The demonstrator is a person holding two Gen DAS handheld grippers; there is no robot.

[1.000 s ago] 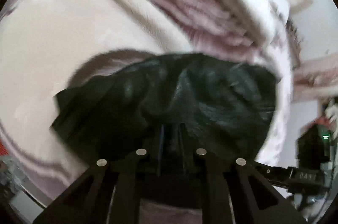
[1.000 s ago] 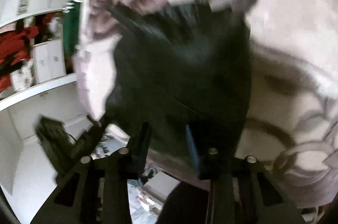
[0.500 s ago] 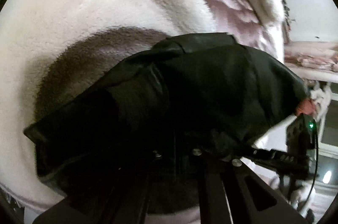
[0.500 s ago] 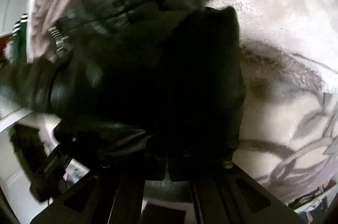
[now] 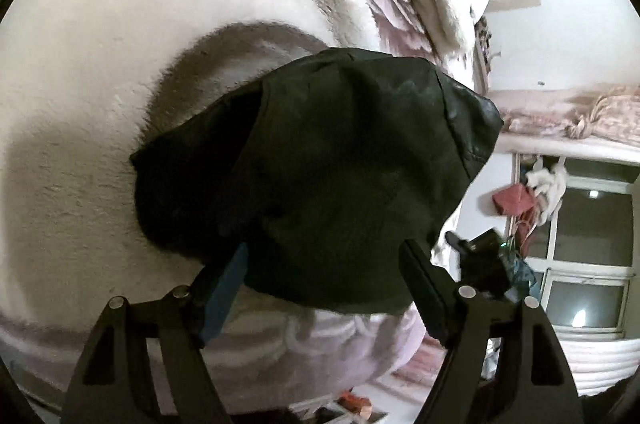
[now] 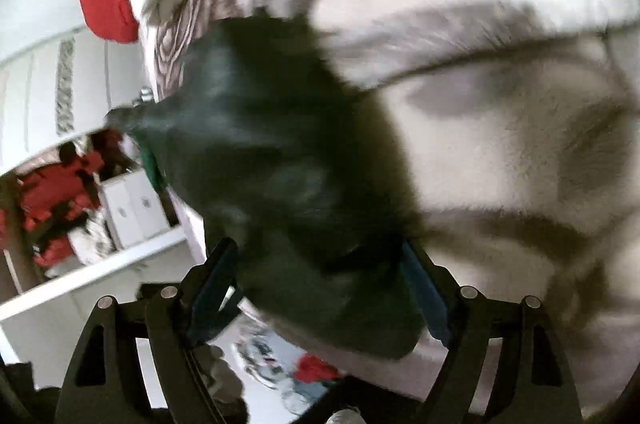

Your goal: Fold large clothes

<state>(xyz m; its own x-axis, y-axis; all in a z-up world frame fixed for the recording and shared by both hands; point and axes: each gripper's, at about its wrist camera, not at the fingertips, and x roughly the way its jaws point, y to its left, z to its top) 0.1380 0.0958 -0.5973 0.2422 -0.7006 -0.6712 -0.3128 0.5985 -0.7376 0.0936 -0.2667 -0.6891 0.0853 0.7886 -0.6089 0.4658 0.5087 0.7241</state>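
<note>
The left claw [image 5: 322, 264] stands wide open, its jaws either side of the near edge of a black leather jacket [image 5: 320, 160] without pinching it. The right claw [image 6: 320, 264] is spread open too, over the same bundle. The jacket lies folded into a compact heap on the bed's cream fleece blanket [image 5: 120, 44]. The folding looks mostly done; perhaps only tidying or another garment remains. Half a second ago both claws were clamped on it; they have since let go.
</note>
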